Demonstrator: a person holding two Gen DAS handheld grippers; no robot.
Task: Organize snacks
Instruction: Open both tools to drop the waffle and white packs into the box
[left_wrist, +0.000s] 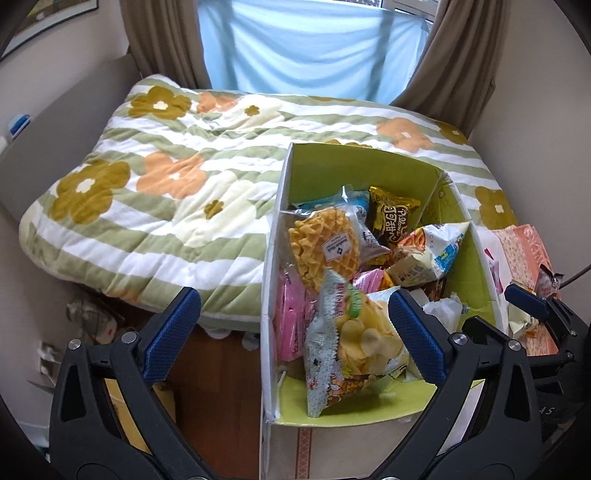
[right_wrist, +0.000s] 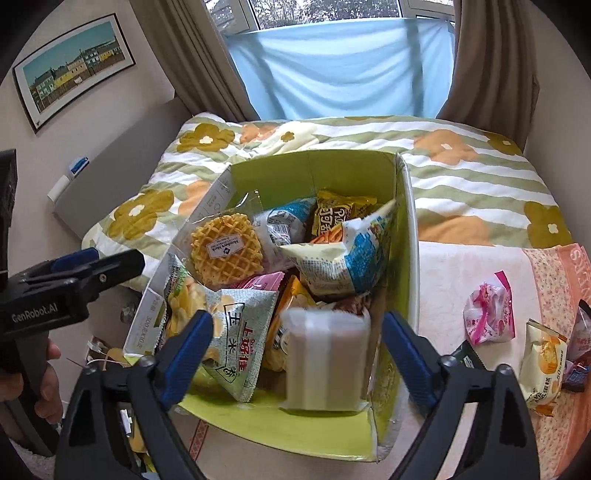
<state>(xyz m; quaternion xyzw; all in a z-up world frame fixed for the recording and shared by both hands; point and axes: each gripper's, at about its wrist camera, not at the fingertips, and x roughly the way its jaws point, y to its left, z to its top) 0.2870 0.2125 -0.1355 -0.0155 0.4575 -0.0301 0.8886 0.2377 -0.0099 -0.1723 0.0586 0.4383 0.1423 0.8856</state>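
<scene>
Green box (right_wrist: 314, 173) of snacks | right gripper (right_wrist: 297, 350) above it — spread wide | left gripper (left_wrist: 291, 332) — wide, empty

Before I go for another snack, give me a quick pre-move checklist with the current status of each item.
1. Right gripper free: ok, jaws wide open, a blurred white packet between the fingers apparently falling free.
2. Left gripper free: ok, open, nothing held.
3. White packet settled in the green box: cannot tell, it is motion-blurred.
4. Snacks left outside: not ok, pink packet and yellow packet lie on the cloth to the right of the box.
5. Room in the box: cannot tell; it is heaped, waffle pack on top.
6. Grippers apart: ok, left one is off to the side.
</scene>
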